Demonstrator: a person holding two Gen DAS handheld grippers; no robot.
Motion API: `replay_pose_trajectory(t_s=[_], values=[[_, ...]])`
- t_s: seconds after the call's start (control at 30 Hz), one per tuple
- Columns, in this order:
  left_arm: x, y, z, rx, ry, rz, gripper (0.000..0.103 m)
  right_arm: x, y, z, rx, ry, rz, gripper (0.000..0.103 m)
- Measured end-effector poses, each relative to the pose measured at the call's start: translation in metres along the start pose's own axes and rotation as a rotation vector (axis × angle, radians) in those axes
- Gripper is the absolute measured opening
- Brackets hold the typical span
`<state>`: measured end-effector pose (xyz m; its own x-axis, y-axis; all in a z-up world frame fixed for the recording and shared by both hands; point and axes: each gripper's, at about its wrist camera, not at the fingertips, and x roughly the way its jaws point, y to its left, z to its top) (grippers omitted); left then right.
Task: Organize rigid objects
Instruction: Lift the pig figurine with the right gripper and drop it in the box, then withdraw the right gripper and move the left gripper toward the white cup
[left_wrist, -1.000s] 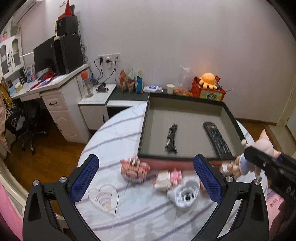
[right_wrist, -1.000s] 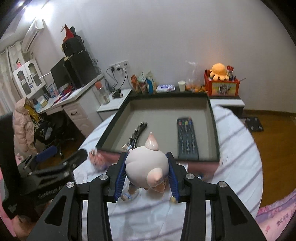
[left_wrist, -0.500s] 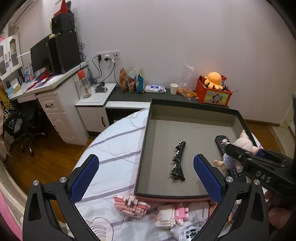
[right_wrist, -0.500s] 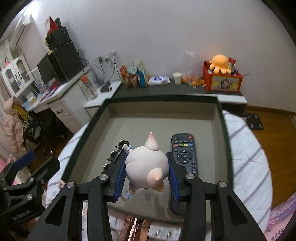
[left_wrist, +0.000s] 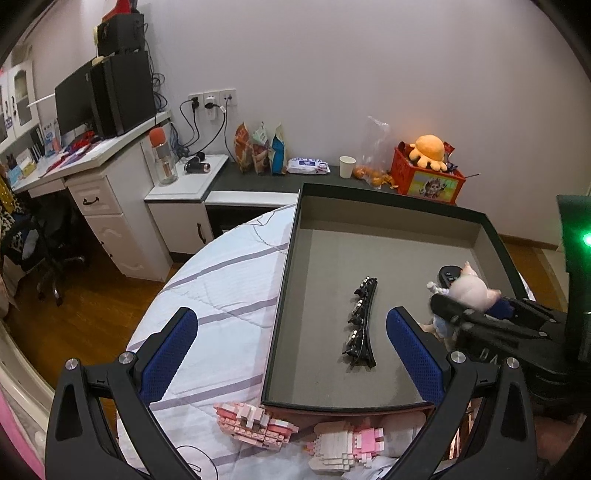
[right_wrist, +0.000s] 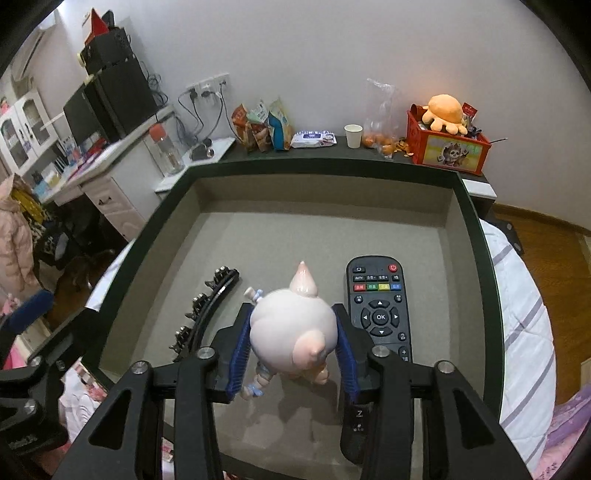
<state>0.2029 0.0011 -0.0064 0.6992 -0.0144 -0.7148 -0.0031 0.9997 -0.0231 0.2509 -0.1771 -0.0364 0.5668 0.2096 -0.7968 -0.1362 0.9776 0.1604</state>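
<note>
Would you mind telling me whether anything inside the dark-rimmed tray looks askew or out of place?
Nothing looks damaged or spilled. In the dark-rimmed grey tray, the black studded hair clip lies slanted rather than parallel to the black remote control, and the pale pink pig figurine sits between the opening right claw.

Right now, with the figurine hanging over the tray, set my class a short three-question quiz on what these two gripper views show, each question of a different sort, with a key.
1. True or false: the remote control lies inside the dark tray.
2. Which thing sits between the right gripper's pads? A) hair clip B) pink pig figurine C) paper cup
3. Fill in: the pink brick models lie on the striped cloth, ______ the tray.

Key: 1 true. 2 B: the pink pig figurine, with the jaws opening. 3 outside; the black hair clip lies inside. The left gripper is open and holds nothing.
</note>
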Motion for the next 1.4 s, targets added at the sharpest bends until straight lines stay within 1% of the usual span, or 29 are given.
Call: replay_pose_trajectory(t_s=[0.03, 0.07, 0.2, 0.4, 0.73, 1.07, 1.4], values=[[-0.001, 0.000, 0.000, 0.000, -0.002, 0.000, 0.103, 0.001, 0.000, -0.001, -0.001, 0.007, -0.002, 0.079], [-0.001, 0.000, 0.000, 0.000, -0.004, 0.001, 0.103, 0.001, -0.002, -0.003, 0.001, 0.006, -0.003, 0.086], [-0.006, 0.002, -0.002, -0.002, -0.009, 0.001, 0.103, -0.011, -0.007, -0.004, 0.027, -0.029, 0.008, 0.086], [-0.021, 0.001, -0.006, 0.002, -0.026, -0.003, 0.103, -0.028, -0.012, -0.007, 0.043, -0.055, -0.017, 0.086], [-0.053, -0.005, -0.016, 0.016, -0.054, -0.011, 0.103, -0.064, -0.016, -0.027, 0.073, -0.102, -0.022, 0.086], [-0.090, -0.018, -0.037, 0.045, -0.068, -0.020, 0.103, -0.110, -0.014, -0.062, 0.083, -0.151, -0.040, 0.086], [-0.117, -0.021, -0.069, 0.059, -0.055, -0.013, 0.103, -0.152, -0.015, -0.104, 0.102, -0.189, -0.071, 0.086]])
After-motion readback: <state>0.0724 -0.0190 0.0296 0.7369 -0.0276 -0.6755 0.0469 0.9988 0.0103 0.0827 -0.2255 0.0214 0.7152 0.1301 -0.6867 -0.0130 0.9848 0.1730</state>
